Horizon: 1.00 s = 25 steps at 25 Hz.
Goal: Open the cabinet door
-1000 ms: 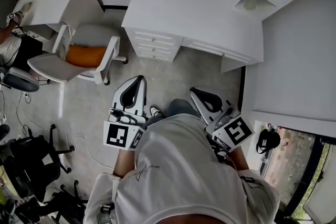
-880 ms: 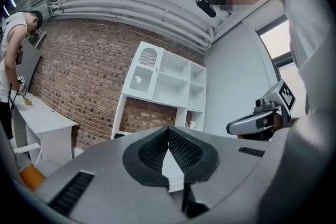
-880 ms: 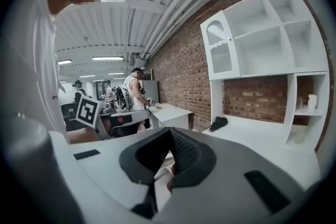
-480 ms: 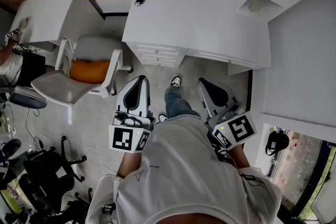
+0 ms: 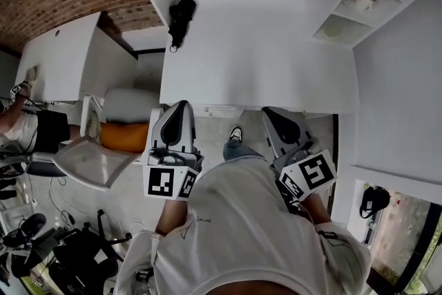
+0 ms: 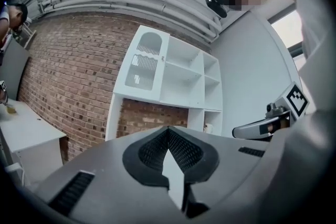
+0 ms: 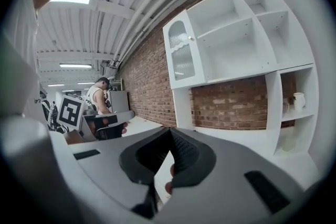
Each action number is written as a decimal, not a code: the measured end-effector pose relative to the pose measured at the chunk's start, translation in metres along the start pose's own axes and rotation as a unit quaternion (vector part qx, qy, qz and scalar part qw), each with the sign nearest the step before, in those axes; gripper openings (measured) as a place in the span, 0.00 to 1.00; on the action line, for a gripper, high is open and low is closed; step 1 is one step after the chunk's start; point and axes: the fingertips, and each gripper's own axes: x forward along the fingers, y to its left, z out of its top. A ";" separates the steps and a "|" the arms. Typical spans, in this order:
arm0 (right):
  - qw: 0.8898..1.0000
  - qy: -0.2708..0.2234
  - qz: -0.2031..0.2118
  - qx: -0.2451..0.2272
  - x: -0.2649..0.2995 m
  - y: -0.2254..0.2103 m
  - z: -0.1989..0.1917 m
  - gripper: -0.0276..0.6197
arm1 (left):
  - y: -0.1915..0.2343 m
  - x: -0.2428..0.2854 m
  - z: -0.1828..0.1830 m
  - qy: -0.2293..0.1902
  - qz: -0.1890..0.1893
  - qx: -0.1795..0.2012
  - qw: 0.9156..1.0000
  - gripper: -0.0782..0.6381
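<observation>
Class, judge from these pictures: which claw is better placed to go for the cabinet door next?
Probably left. The left claw lines up with the cabinet door; the right claw faces the open shelves beside it. Both are shut and empty.

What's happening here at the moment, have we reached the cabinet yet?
Not yet. A person with a two-jaw gripper in each hand stands at the white desk, facing the white shelf unit over it. The left gripper and right gripper are both shut and empty, held out in front. The white cabinet door with ribbed glass, at the unit's upper left, is closed and untouched.
</observation>
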 end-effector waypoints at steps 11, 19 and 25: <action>0.999 0.010 -0.003 0.042 0.047 -0.060 0.001 0.08 | 0.022 0.078 0.010 0.002 0.006 0.009 1.000 0.13; 0.998 0.013 -0.051 0.033 0.064 -0.088 0.013 0.08 | 0.037 0.109 0.017 -0.009 -0.017 0.004 1.000 0.13; 0.997 0.009 -0.069 0.042 0.087 -0.082 0.030 0.08 | 0.053 0.125 0.037 -0.022 -0.046 0.026 0.998 0.13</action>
